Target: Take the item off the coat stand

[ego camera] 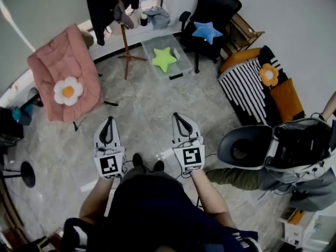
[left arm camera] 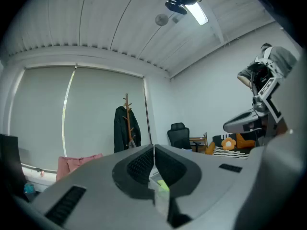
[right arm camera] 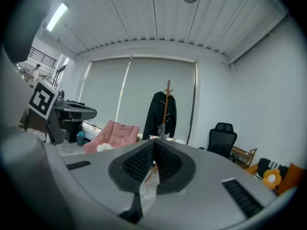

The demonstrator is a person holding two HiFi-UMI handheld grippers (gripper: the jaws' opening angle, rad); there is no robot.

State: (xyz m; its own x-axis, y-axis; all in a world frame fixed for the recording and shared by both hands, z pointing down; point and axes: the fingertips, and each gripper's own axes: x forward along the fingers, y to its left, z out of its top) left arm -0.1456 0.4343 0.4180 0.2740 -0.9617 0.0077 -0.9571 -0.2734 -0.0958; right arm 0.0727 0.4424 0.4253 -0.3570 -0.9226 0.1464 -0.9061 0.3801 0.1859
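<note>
The approach is judged to be in hand. The left gripper point(ego camera: 108, 121) is held out with jaws together on nothing, and the right gripper point(ego camera: 179, 117) is likewise closed and empty. Well apart from both, by the window, the coat stand point(ego camera: 125, 38) is seen, hung with a black coat point(ego camera: 105, 4) and a small grey item point(ego camera: 123, 16). Next, the floor must be crossed and jaws opened before anything is lifted off.
</note>
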